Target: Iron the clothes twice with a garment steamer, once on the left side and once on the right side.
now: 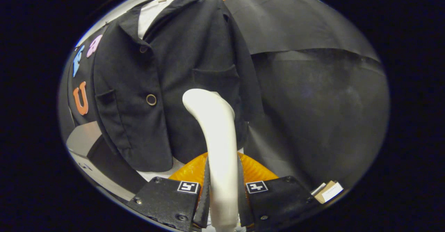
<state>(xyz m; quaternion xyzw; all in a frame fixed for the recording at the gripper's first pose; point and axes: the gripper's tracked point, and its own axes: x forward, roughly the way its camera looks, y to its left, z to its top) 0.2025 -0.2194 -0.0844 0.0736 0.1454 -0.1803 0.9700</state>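
The jaws of the hand-held gripper stand closed on the white, curved, smooth plastic handle of a garment steamer, one finger pressing each side of its lower stem. The handle rises between the fingers and bends forward at the top, so the steamer's head points at the clothing ahead. Behind the stem, just beyond the fingers, sits a ribbed orange dome-shaped object, which cannot be identified with certainty.

Beyond the steamer hangs the black woven jacket, on a hanger over a white inner garment, with a ring-shaped button at its front closure and patch pockets on either side. The steamer's head lies near the lower front panel beside the chest pocket, to the button's right as seen; whether it touches the cloth cannot be told. Black cloth drapes the booth behind and beside the jacket, and a small stack of paper cards lies low beside the gripper.

The handle looks rigid, light and glossy, so likely slippery; a hold low on the stem, as now, seems soundest, and a firm squeeze would guard against twisting. The jacket appears soft and free-hanging, and would probably swing or fold away under pressure, so light, even strokes down each side seem called for.
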